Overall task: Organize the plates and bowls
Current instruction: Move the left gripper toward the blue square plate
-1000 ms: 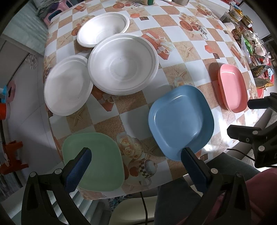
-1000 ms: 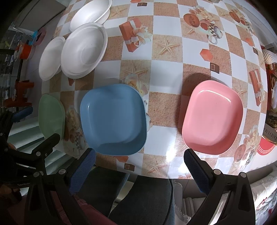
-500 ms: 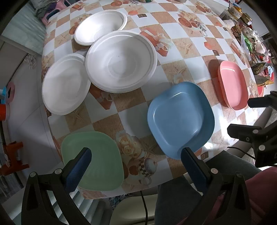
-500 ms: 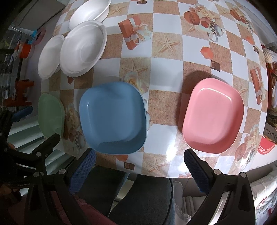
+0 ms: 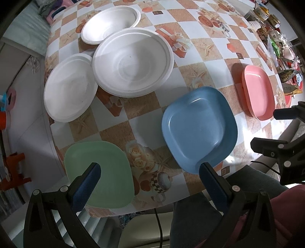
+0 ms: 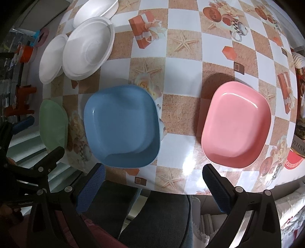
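Observation:
Three square plates lie along the table's near edge: a green plate at the left, a blue plate in the middle, a pink plate at the right. Behind them sit a flat white plate, a large white bowl overlapping it, and a smaller white bowl farthest back. My left gripper hovers open above the near edge between the green and blue plates. My right gripper is open, between the blue and pink plates, holding nothing.
The table wears a checkered cloth with starfish and gift prints. Cluttered packets and jars crowd its far right side. A person's dark-trousered legs are below the near edge. Orange items stand on the floor at the left.
Both grippers have drifted slightly closer over the table; the plates sit a little lower and nearer in each view. Nothing was picked up or shifted.

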